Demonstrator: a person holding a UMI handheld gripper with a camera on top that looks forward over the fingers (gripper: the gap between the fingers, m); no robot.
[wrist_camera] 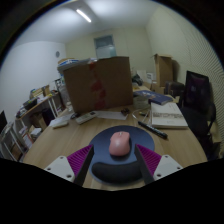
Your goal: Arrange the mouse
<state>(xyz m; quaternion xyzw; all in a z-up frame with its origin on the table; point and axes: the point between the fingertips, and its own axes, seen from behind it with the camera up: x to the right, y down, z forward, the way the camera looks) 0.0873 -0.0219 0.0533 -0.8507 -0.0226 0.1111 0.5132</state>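
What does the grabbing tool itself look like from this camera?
Only the tips of the gripper show: two pale, blocky fingers, one at each side. Each bears a magenta pad with fine ridges on its inner face, cut at a slant. The jaws stand apart. No cables, markings or sleeve show here.

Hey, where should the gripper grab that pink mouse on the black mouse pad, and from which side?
Grip the pink mouse across its two long flanks, coming straight in from its near end. It lies lengthwise on the black mouse pad, in line with the open gripper and between the fingers. Its domed top looks likely to slip; the flanks probably suit the pads better.
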